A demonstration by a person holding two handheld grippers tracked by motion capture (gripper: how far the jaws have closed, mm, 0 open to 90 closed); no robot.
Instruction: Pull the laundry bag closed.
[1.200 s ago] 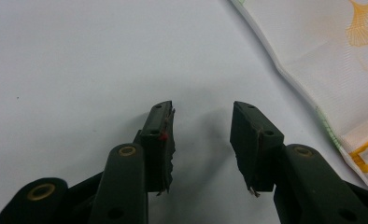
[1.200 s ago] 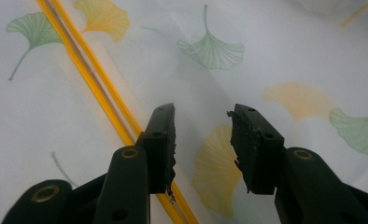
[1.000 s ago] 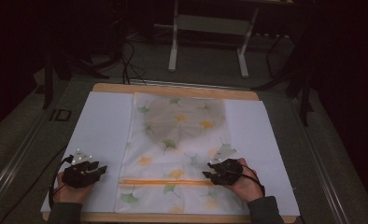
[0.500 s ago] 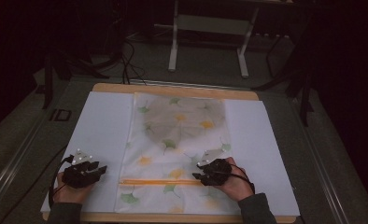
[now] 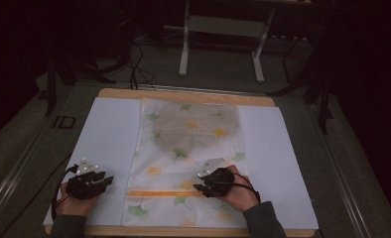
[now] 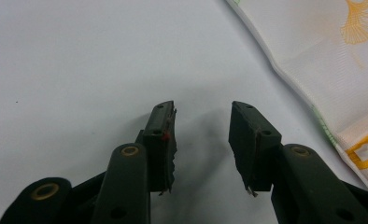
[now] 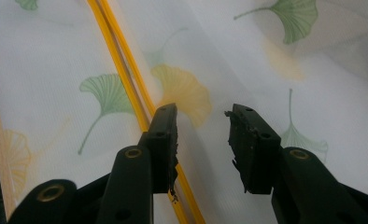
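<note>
A white mesh bag printed with green and yellow ginkgo leaves lies flat on a white sheet. Its orange zipper runs across near the front edge. My right gripper hovers over the bag by the zipper. In the right gripper view the right gripper is open; its jaws have just been closing a little, with only mesh beneath them. My left gripper rests over the bare sheet, left of the bag's edge. The left gripper is open with nothing between its jaws, which have just been closing slightly.
The sheet lies on a wooden table. Beyond its far edge a metal stand and loose cables sit on a dark grey floor. White sheet margins flank the bag on both sides.
My right gripper has slid left across the bag, from near its right edge toward the middle by the zipper. The left gripper has stayed where it was.
</note>
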